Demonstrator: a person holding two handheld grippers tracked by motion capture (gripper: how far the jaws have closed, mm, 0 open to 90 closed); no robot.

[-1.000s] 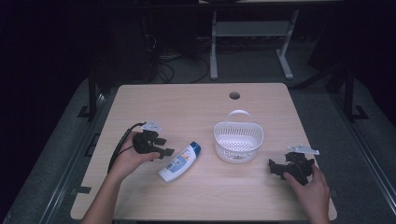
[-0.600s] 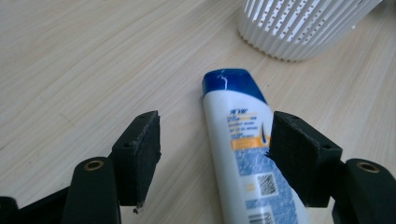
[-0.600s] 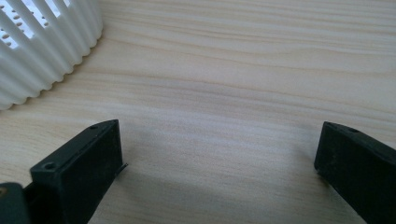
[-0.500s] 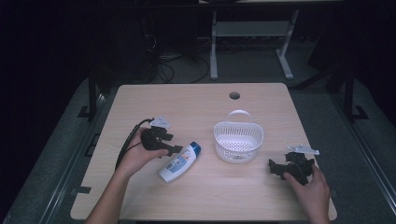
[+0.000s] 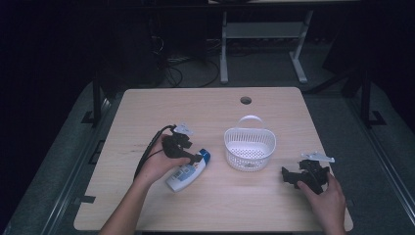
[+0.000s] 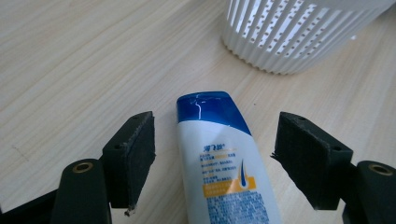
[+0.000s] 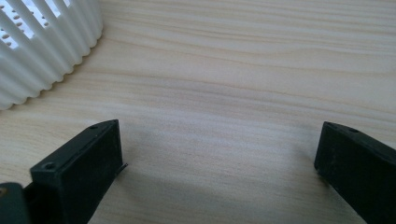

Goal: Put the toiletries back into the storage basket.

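Each tool is black, with two block-shaped jaws fixed by round fasteners. The left tool [image 5: 188, 152] trails a black cable. The right tool [image 5: 288, 177] carries a grey three-cornered plate.

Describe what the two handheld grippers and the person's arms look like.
Both the left gripper and the right gripper are black, each with two blocky, flat-faced jaws fixed by round bolts. A grey three-cornered plate tops each one. A black cable loops back from the left gripper. The person's forearms are bare, with no sleeves or gloves visible.
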